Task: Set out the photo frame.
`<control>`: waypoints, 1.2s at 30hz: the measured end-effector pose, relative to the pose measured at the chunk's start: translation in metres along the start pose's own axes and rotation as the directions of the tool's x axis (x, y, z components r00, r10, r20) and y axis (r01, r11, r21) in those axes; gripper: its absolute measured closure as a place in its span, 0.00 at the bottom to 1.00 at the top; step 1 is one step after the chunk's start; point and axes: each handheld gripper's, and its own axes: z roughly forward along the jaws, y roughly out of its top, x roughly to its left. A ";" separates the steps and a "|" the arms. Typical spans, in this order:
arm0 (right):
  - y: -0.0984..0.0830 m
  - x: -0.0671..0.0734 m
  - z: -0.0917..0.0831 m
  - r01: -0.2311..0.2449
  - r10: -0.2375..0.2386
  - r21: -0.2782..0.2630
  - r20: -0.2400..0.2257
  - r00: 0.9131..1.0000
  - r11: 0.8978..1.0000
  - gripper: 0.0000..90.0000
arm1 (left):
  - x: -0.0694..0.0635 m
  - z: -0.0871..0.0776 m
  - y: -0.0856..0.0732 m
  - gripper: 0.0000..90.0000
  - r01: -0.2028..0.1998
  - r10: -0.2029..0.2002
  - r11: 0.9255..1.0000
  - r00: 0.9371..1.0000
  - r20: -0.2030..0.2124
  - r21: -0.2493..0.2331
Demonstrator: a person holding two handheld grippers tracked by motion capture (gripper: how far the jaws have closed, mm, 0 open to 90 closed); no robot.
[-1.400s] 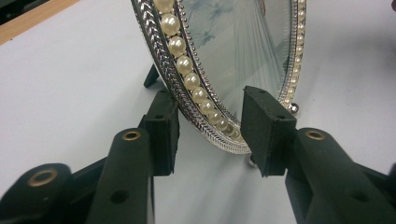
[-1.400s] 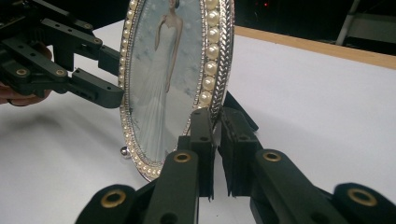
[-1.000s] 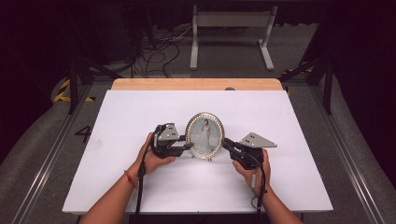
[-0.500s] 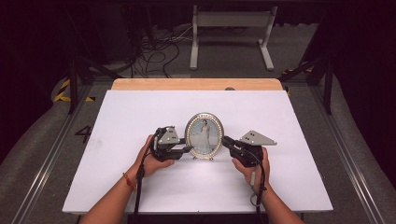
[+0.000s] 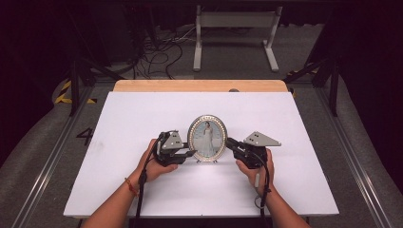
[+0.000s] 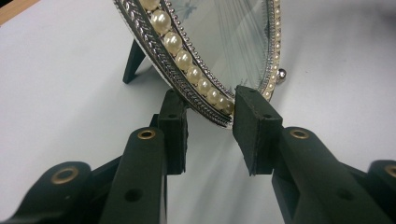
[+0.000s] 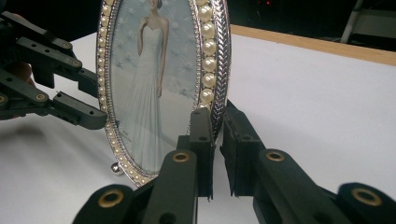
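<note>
Fingers (image 7: 201,135) of the right gripper (image 7: 215,140) are pinching the pearl-trimmed rim of the oval picture frame (image 5: 207,138), which is standing upright mid-table (image 5: 304,118); the left gripper (image 6: 210,121) is straddling the opposite rim, its pads (image 6: 254,126) sitting apart, not pressing it

left gripper (image 5: 190,154): jaws slightly parted; right gripper (image 5: 229,142): jaws clamped

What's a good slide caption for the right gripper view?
Right gripper clamps the pearl-trimmed rim of an upright oval photo frame; left gripper brackets the opposite edge.
</note>
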 end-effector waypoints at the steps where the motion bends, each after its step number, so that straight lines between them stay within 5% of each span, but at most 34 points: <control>1: 0.000 0.000 0.000 -0.002 0.002 0.001 0.001 1.000 1.000 0.92 | 0.000 0.000 0.000 0.73 -0.001 0.001 1.000 1.000 -0.001 -0.001; 36: -0.004 0.004 0.000 0.026 -0.026 0.032 0.009 1.000 0.999 0.89 | 0.003 0.000 0.000 0.71 -0.013 0.013 1.000 1.000 -0.009 -0.005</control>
